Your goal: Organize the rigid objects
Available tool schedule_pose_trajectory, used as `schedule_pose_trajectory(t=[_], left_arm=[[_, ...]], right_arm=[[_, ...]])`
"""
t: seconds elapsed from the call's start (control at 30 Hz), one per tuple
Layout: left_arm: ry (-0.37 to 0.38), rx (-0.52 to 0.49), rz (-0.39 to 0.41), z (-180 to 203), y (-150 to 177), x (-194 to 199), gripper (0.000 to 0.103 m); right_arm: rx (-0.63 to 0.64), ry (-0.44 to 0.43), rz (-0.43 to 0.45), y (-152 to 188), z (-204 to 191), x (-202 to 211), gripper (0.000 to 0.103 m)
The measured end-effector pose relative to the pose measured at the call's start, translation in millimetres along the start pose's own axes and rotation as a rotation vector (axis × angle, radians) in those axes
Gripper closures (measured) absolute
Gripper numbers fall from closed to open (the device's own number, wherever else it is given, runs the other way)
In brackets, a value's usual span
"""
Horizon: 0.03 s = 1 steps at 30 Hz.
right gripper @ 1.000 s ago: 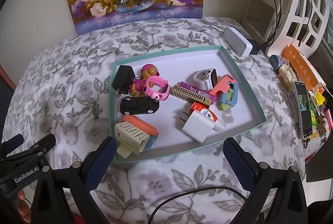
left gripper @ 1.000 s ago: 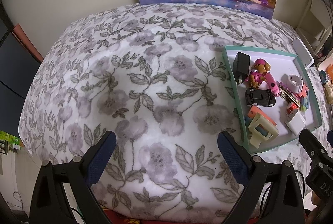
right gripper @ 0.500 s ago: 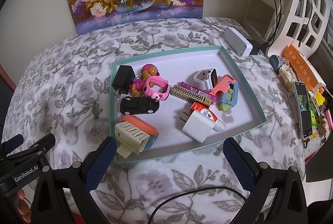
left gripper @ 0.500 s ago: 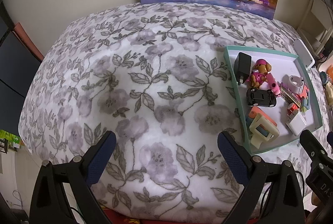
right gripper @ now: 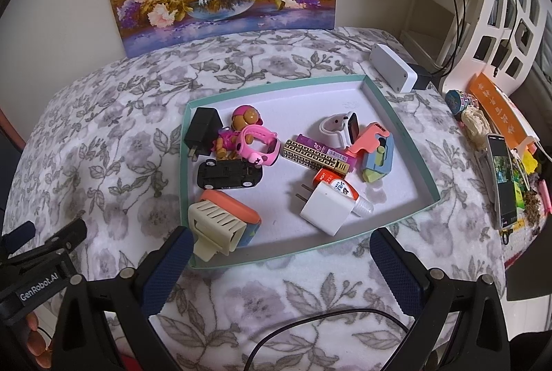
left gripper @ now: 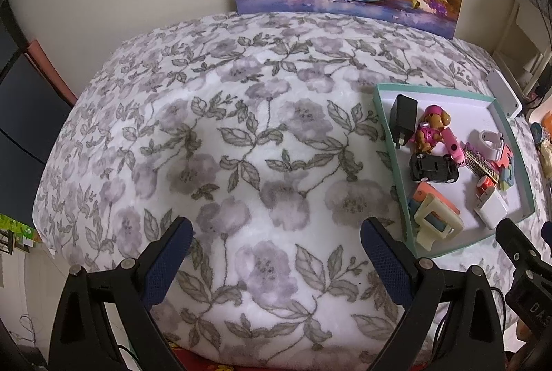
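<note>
The left gripper (left gripper: 276, 247) hung over bare flowered blanket (left gripper: 241, 136), its fingers (left gripper: 169, 250) spread wide with nothing between them. The tray (left gripper: 396, 171) of small things lay off to its right side, well apart from those fingers.

The right gripper (right gripper: 277, 259) was much nearer. Its fingers (right gripper: 165, 264) were wide apart too, and empty, and the near edge of the tray (right gripper: 400, 129) sat just ahead of them. All the little things lay inside the tray, in a loose jumble. From the left there was a black plug (right gripper: 201, 129), a toy dog (right gripper: 241, 126), a pink watch (right gripper: 260, 147) and a black toy car (right gripper: 229, 176). Nearest the left finger was a cream and orange clip thing (right gripper: 220, 224); I could not be sure what it was. In the middle lay a long patterned box (right gripper: 315, 157), slanting from upper left to lower right. A white plug (right gripper: 326, 207) sat straight ahead between the fingers, prongs pointing up and left. On the right were a white watch (right gripper: 339, 126) and an orange and blue toy (right gripper: 376, 150).

The things could have been waiting to be sorted, or just gathered into the tray.
</note>
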State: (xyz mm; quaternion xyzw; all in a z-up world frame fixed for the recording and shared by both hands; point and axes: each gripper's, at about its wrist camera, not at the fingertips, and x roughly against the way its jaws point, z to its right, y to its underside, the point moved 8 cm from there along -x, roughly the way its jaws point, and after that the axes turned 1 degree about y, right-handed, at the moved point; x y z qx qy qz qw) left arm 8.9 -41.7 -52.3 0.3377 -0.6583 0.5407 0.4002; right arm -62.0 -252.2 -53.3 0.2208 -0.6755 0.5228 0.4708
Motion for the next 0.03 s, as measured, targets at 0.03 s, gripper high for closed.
schedule_pose_trajectory(t=[0.03], left_arm=[[0.002,0.000,-0.002,0.4,-0.1,-0.3,0.005]], right_arm=[[-0.001,0.000,0.000,0.1,0.1,0.0,0.000]])
